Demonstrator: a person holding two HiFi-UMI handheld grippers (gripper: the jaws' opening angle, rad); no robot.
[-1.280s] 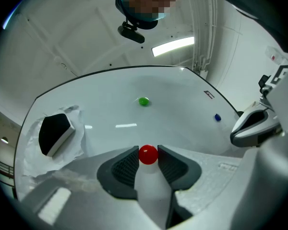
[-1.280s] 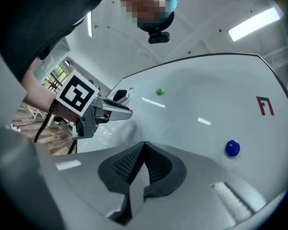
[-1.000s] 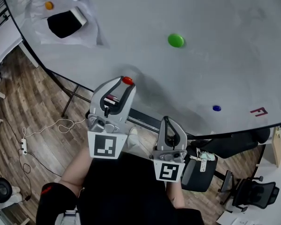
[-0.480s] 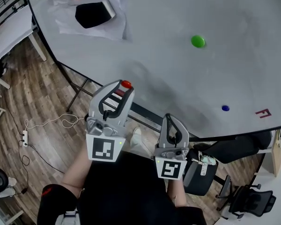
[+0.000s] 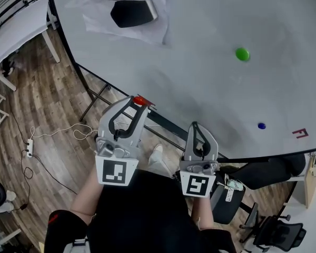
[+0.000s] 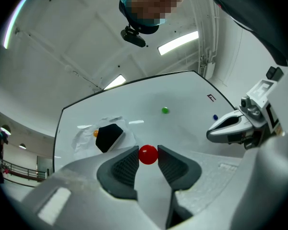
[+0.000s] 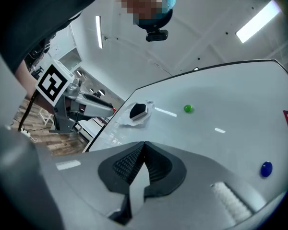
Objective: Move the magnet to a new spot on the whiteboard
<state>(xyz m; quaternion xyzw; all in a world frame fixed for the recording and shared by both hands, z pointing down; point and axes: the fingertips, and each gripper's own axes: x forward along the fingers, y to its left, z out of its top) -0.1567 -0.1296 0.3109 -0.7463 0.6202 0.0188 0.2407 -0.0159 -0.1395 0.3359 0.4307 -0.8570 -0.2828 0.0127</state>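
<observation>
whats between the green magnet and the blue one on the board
Nothing. In the head view the stretch of whiteboard between the green magnet and the blue magnet is bare.

Head view looks steeply down on the whiteboard (image 5: 200,25); both gripper views look along their fingers (image 6: 124,169), sharing the green magnet (image 6: 165,110) beyond them

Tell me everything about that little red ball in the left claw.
A small, round, glossy red magnet, plastic-looking, unmarked. The left claw is shut on it, dark ribbed pads pressing either side. It sits by the near edge of the whiteboard; whether it touches the board is unclear.
</observation>
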